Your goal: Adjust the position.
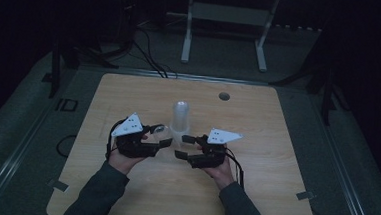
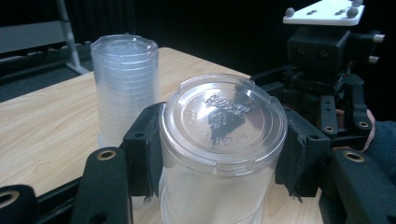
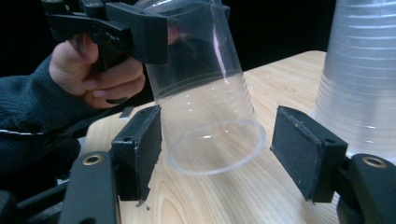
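My left gripper (image 2: 223,154) is shut on a clear plastic cup (image 2: 223,121) just below its embossed base, which faces the left gripper view's camera. The cup (image 3: 205,93) hangs upside down and tilted above the table, its open rim toward my right gripper (image 3: 217,144). That gripper is open, its pads (image 3: 140,149) standing on either side of the rim with a small gap on each side. In the high view the left gripper (image 1: 159,135) and right gripper (image 1: 183,146) meet at the cup (image 1: 161,131), in front of a tall stack of clear cups (image 1: 180,118).
The stack of cups (image 2: 125,79) stands upside down on the wooden table (image 1: 123,193), close behind the grippers and at the right edge of the right gripper view (image 3: 359,70). A round hole (image 1: 223,96) lies near the table's far edge. A white frame (image 1: 224,19) stands beyond.
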`<state>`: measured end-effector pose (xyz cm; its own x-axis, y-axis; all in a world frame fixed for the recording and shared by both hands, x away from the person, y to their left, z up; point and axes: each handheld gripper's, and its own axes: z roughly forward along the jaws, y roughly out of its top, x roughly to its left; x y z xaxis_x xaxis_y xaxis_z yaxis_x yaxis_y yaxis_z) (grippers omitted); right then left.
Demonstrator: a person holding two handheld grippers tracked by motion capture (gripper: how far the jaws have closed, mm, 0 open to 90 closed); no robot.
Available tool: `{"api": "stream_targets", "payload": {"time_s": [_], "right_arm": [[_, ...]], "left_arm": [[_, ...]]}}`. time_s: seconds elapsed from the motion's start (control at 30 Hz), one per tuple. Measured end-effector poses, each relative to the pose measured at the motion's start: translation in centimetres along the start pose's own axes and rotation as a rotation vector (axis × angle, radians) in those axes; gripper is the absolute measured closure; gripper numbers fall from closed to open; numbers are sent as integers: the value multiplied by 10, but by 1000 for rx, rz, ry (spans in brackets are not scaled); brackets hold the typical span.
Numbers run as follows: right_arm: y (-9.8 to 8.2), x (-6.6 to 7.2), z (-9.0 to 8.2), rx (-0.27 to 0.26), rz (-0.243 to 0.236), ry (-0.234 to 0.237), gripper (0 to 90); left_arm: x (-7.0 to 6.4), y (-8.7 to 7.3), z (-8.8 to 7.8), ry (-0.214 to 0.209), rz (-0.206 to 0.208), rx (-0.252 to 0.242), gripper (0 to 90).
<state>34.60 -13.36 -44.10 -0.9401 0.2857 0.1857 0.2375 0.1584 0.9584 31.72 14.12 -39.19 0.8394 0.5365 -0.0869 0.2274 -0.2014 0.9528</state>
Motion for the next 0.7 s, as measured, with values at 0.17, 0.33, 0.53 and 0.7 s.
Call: {"api": "stream_targets", "payload": {"time_s": [0.17,0.33,0.53,0.7], "right_arm": [[1,1,1,-15,-3,15,315],[1,2,4,-11,-8,22,307],[0,2,7,-20,-9,32,292],[0,3,9,-30,-9,42,285]], "left_arm": [[0,0,1,-7,-3,3,409],[-1,-1,3,-20,-6,6,409],[-2,0,4,-33,-6,2,409],[-2,0,3,-39,-11,-3,409]]}}
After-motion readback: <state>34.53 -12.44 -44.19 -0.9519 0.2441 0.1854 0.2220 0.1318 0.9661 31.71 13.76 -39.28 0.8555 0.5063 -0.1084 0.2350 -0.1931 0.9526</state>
